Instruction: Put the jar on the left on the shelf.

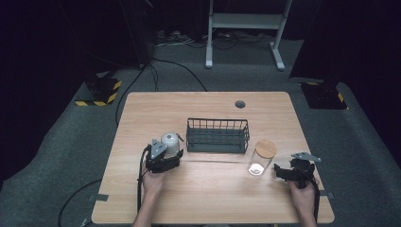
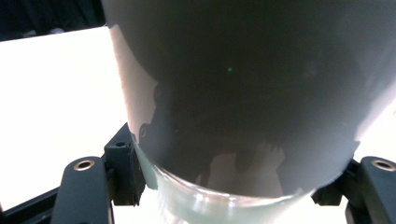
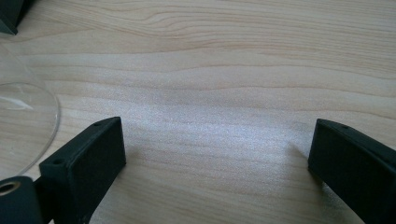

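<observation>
— Right, status on L side?

— My left gripper (image 1: 165, 153) is clamped on the grey jar (image 1: 171, 143), jaws pressed to both sides of its lower body. In the left gripper view the jar (image 2: 243, 93) stands upright, very close to the lens, w/ a paler band at the bottom; poor view there, possibly a clear base, can't confirm. Jar sits on the table (image 1: 213, 198), just left of the black wire basket (image 1: 217, 135), near it but not touching as far as I see.

— R side?

— My right gripper (image 1: 283, 171) rests low at the table's right edge, jaws wide apart, nothing btwn them; bare wood (image 3: 215, 93) only. Glass jar w/ wooden lid (image 1: 261, 157) stands just left of it, apart from the jaws. Its clear wall (image 3: 23, 121) shows at the left edge of the right gripper view.

— Basket contents?

— Can't tell from the high view.
</observation>
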The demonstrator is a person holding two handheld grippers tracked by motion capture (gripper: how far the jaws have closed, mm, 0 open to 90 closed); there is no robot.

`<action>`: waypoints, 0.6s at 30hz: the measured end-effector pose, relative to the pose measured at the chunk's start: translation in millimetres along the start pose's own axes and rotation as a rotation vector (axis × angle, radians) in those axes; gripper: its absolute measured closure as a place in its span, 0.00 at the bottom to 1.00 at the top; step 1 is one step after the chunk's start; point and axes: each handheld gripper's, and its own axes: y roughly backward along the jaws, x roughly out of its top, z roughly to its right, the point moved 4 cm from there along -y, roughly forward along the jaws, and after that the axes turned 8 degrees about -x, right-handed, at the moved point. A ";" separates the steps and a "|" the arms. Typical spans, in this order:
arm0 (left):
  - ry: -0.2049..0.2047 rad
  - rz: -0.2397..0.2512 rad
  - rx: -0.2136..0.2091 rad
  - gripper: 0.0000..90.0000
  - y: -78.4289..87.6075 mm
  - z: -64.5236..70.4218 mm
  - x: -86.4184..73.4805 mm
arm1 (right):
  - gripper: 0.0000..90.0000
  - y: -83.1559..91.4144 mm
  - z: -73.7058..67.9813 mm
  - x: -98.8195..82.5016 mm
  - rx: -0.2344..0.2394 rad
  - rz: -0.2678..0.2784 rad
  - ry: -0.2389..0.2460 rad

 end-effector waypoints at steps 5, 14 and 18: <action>-0.009 0.005 -0.005 0.33 5.1 1.4 5.9 | 0.04 0.0 0.0 0.0 0.000 0.000 0.000; 0.001 0.012 -0.038 0.33 11.2 4.7 18.1 | 0.04 0.0 0.0 0.0 0.000 0.000 0.000; -0.004 0.016 -0.047 0.33 13.3 6.7 24.0 | 0.04 0.0 0.0 0.0 0.000 0.000 0.000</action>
